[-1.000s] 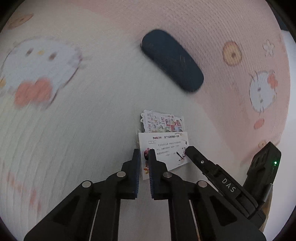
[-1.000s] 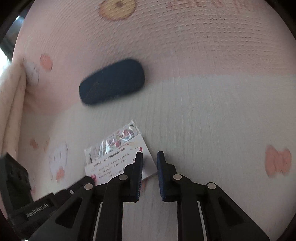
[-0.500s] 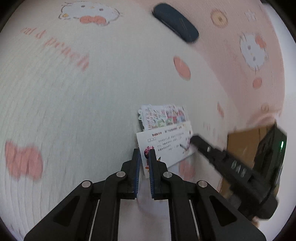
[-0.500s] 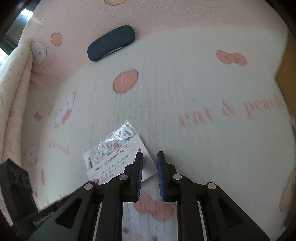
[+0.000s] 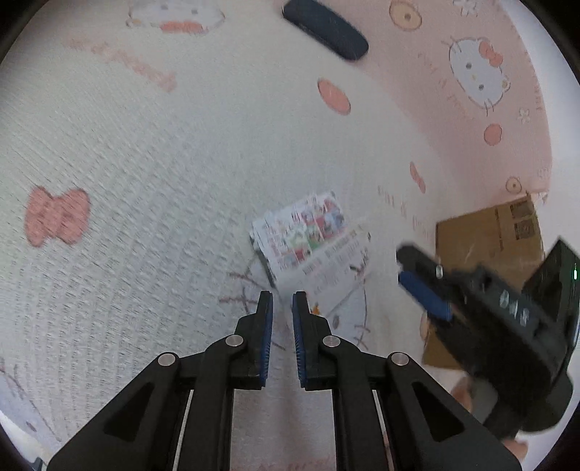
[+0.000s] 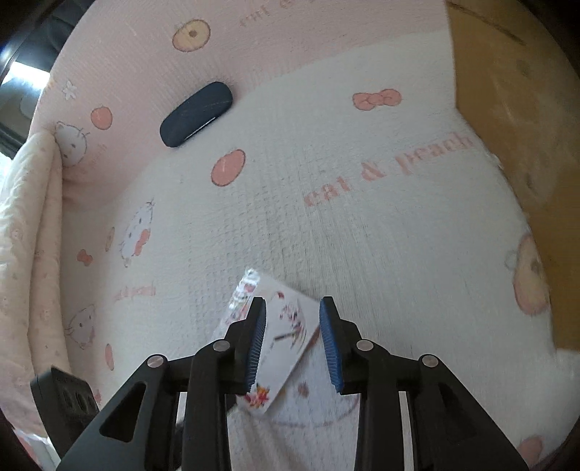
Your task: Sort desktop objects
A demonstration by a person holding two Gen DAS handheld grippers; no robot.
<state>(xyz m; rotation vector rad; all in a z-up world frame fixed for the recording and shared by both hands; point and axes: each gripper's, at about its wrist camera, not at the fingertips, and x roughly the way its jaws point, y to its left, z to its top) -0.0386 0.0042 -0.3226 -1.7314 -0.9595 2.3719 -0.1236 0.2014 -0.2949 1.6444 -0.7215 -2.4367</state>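
A sticker packet (image 5: pixel 311 242) with colourful pictures and a white printed card hangs tilted above the blanket. My left gripper (image 5: pixel 282 299) is shut on its lower corner. My right gripper (image 6: pixel 291 308) stands open, and the sticker packet (image 6: pixel 286 326) shows in the gap without either pad pressing it. In the left wrist view the right gripper (image 5: pixel 413 270) is off to the right of the packet, its blue pad showing. A dark blue glasses case (image 5: pixel 326 32) (image 6: pixel 197 114) lies far off on the pink part of the blanket.
A white and pink cat-print blanket (image 6: pixel 326 224) covers the surface. An open cardboard box (image 5: pixel 489 235) (image 6: pixel 514 108) stands to the right. The blanket folds up into a ridge at the left (image 6: pixel 32 217). The left gripper's housing (image 6: pixel 61 398) shows at the lower left.
Both grippers have risen and drawn back from the glasses case, and the box has come into view. The right gripper has opened and let go of the packet; the left still grips it.
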